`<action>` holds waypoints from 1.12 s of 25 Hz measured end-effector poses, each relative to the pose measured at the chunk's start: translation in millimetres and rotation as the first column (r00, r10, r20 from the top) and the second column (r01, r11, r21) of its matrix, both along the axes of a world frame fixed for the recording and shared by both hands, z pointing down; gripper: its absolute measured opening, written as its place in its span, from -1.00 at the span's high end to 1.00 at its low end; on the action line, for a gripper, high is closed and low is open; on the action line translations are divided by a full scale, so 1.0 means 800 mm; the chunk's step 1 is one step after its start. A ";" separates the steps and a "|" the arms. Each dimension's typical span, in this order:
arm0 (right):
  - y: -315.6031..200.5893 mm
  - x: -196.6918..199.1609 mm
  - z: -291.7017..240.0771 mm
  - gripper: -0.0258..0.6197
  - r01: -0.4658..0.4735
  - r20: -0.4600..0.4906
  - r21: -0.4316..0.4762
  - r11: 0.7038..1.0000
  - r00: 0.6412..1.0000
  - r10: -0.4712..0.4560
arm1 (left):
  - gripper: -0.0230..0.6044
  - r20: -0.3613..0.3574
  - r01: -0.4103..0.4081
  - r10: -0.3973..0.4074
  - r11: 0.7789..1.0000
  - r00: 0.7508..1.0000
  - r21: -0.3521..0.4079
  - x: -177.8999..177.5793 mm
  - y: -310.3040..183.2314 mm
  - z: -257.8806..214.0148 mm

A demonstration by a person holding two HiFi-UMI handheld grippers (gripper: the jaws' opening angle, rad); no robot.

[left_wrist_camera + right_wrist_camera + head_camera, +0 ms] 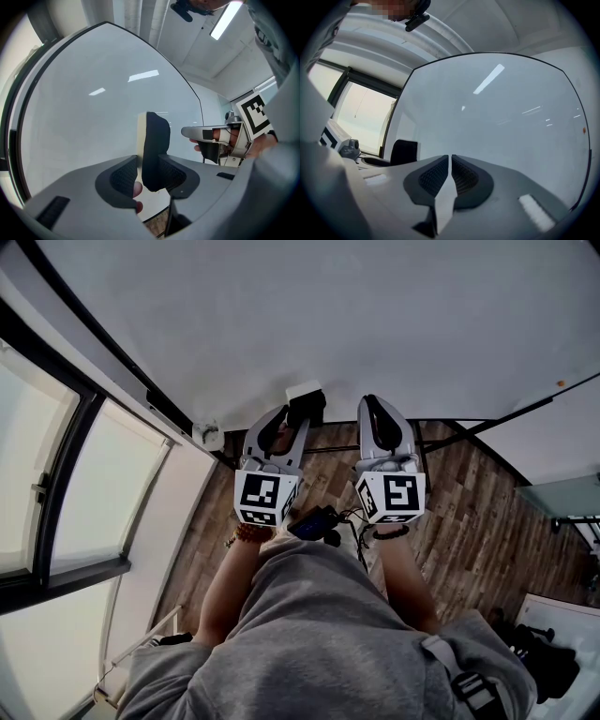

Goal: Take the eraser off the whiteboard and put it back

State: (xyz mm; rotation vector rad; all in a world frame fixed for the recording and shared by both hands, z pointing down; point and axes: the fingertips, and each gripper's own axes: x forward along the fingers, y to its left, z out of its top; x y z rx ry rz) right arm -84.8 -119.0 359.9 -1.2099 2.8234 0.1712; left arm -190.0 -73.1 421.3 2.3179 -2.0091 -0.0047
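**Eraser held in the left jaws, up at the whiteboard**

The eraser [154, 145] sits upright between the jaws of the left gripper [149, 176]. It is a black block with a pale layer down one side. The jaws stand partly open, as wide as the eraser is thick, with a ribbed pad pressed on each face. From where I stand the eraser is right up at the lower part of the whiteboard [309, 306], but I cannot tell whether it actually touches the surface.

Just beside it, the right gripper [450, 176] is pointed at the same board. Its jaws are drawn together with only a thin slit between the pads and nothing in them. The two grippers are level with each other, side by side but not touching, and each carries its marker cube [265, 497] at the back end.

The whiteboard is big and glossy with a thin dark frame. Ceiling lights [225, 21] are mirrored in it as bright streaks, and there is a small orange spot [561, 382] near its right edge.

The person wears a grey sweatshirt [319, 634] with both forearms stretched forward, and has a beaded bracelet [251, 534] on the left wrist. A window [56, 484] with a dark frame runs along the left wall. Wood-plank floor [469, 521] shows below the board.
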 end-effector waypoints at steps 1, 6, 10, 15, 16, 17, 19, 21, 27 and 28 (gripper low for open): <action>-0.001 0.000 0.000 0.82 -0.001 0.000 0.000 1.000 1.000 0.001 | 0.50 0.000 0.000 0.000 1.000 1.000 -0.001 0.000 -0.001 0.000; -0.006 -0.003 0.002 0.82 -0.003 -0.002 -0.004 1.000 1.000 0.003 | 0.50 0.001 -0.002 0.002 1.000 1.000 0.000 -0.003 -0.006 0.000; -0.009 -0.003 0.001 0.82 -0.004 0.000 -0.004 1.000 1.000 0.004 | 0.50 0.005 -0.003 0.003 1.000 1.000 0.002 -0.003 -0.009 -0.002; -0.013 -0.004 -0.001 0.82 -0.007 -0.001 -0.002 1.000 1.000 0.007 | 0.50 0.003 -0.008 0.008 1.000 1.000 0.001 -0.005 -0.014 -0.002; -0.013 -0.004 -0.001 0.82 -0.008 -0.001 -0.002 1.000 1.000 0.008 | 0.50 0.002 -0.011 0.011 1.000 1.000 0.000 -0.005 -0.014 -0.002; -0.014 -0.005 -0.001 0.82 -0.008 -0.002 -0.002 1.000 1.000 0.008 | 0.50 0.001 -0.013 0.013 1.000 1.000 -0.001 -0.005 -0.015 -0.001; -0.016 -0.007 -0.001 0.82 -0.007 -0.003 -0.001 1.000 1.000 0.007 | 0.50 0.000 -0.017 0.017 1.000 1.000 -0.003 -0.005 -0.017 0.000; -0.018 -0.008 0.000 0.82 -0.007 -0.005 -0.002 1.000 1.000 0.007 | 0.50 -0.002 -0.019 0.019 1.000 1.000 -0.004 -0.006 -0.018 0.002; -0.018 -0.012 0.000 0.82 -0.003 -0.006 -0.005 1.000 1.000 0.002 | 0.50 -0.012 -0.026 0.025 1.000 1.000 -0.005 -0.007 -0.019 0.002; -0.018 -0.013 0.001 0.82 -0.002 -0.006 -0.005 1.000 1.000 0.002 | 0.50 -0.015 -0.025 0.025 1.000 1.000 -0.006 -0.007 -0.020 0.003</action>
